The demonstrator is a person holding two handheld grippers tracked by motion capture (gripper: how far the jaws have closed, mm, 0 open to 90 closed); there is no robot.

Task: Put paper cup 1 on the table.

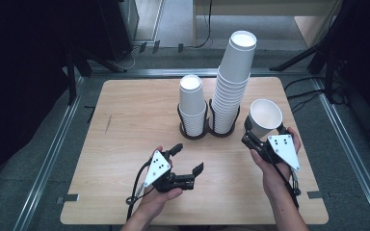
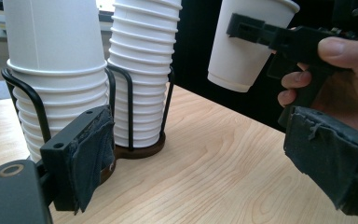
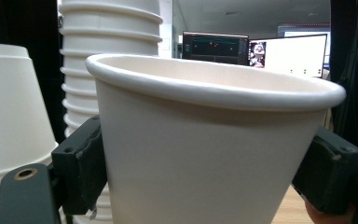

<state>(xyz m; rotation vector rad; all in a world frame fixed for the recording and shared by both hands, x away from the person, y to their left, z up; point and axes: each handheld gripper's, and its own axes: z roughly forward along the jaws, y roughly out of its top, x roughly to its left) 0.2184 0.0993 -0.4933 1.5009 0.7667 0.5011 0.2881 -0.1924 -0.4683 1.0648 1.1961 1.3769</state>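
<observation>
While your left gripper (image 1: 189, 158) rests low over the table (image 1: 125, 125) with its jaws spread wide and nothing between them, your right gripper (image 1: 264, 132) clamps a single paper cup (image 1: 265, 117), mouth up, one pad on each side of its wall, clear of the tabletop. Beyond both grippers, two stacks of cups stand in a black wire holder (image 1: 207, 126), the short stack (image 1: 192, 103) beside the tall stack (image 1: 232, 86).

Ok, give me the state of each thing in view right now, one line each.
Left hand-held gripper: open, empty, low over the table.
Right hand-held gripper: shut on the single cup.
Single cup: upright, mouth up, lifted off the table.
Tall stack: upside-down cups in its wire holder.
Short stack: upside-down cups in its wire holder.
</observation>
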